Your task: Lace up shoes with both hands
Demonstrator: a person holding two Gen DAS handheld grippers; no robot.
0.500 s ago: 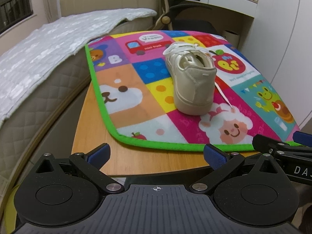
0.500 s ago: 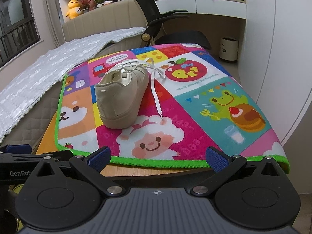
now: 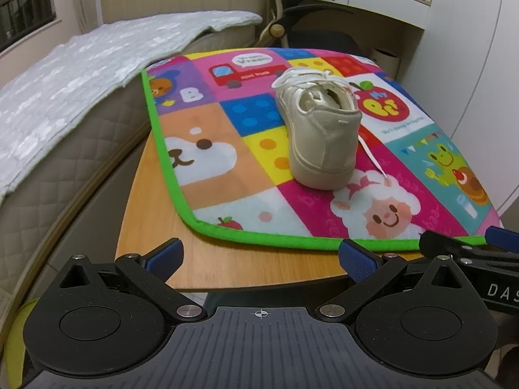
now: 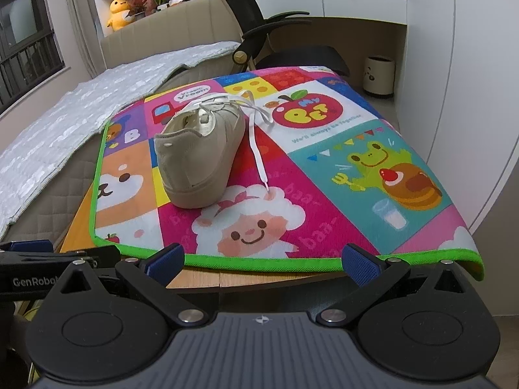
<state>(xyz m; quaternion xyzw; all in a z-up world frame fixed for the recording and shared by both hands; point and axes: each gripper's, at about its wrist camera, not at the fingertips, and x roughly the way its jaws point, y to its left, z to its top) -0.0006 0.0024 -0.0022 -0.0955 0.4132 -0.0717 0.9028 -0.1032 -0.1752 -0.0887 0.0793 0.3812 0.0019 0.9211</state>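
Covering most of a wooden table (image 3: 227,269) is a bright children's play mat (image 4: 324,194) edged in green, with a quilted bed (image 3: 65,123) under a grey blanket at the left, a black office chair (image 4: 259,32) behind, and a yellow plush toy (image 4: 118,13) up on the shelf. Writing to read: "Vroom Vroom" and "mini truck" on the mat's red lorry, "My Pet" on the apple, "baa~" by the sheep, a big "B" by the bear; "GenRobot" shows on the left gripper's side, "DAS" on the right one's. Beige shoe (image 4: 201,159) stands upright on the mat, heel toward us, its white lace (image 4: 259,159) trailing loose down to the sheep. Left gripper (image 3: 259,259) and right gripper (image 4: 262,259) both hang at the near table edge, fingers spread wide, nothing between them. Against half a second ago, both views sit a touch closer and the shoe hasn't budged.
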